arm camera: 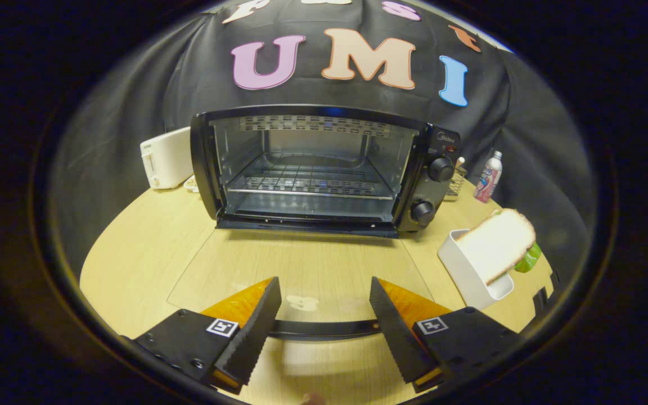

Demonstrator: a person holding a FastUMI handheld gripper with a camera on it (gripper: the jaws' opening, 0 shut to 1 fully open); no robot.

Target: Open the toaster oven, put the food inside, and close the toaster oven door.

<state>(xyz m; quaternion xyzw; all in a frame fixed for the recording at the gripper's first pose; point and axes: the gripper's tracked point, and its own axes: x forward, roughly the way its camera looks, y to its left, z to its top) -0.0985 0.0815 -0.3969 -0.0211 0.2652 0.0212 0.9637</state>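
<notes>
with its fingers spread wide and nothing between them, the gripper [324,320] hangs over the wooden tabletop [133,247], facing the toaster oven [324,169] squarely. the glass door [301,264] lies folded down flat toward the gripper, and its dark handle bar [324,329] runs across just between the two fingers, neither finger pressing on it. judgement: the opening step looks done, and the wide stance suits a release of the handle before turning to the food.

beyond the door, the oven cavity stands open with the wire rack [307,183] bare, so there is room for the food. two control knobs [439,169] sit on the oven's right panel, clear of the door's path.

the food, a slice of bread [495,244], stands tilted in a white holder [464,275] to the right of the gripper and ahead of it, near the oven's right front corner, well apart from the fingers. judgement: its upright lean leaves both faces open to a pinch from the side.

a white toaster [166,157] stands left of the oven; a bottle [488,177] stands to the oven's right, further back.
</notes>
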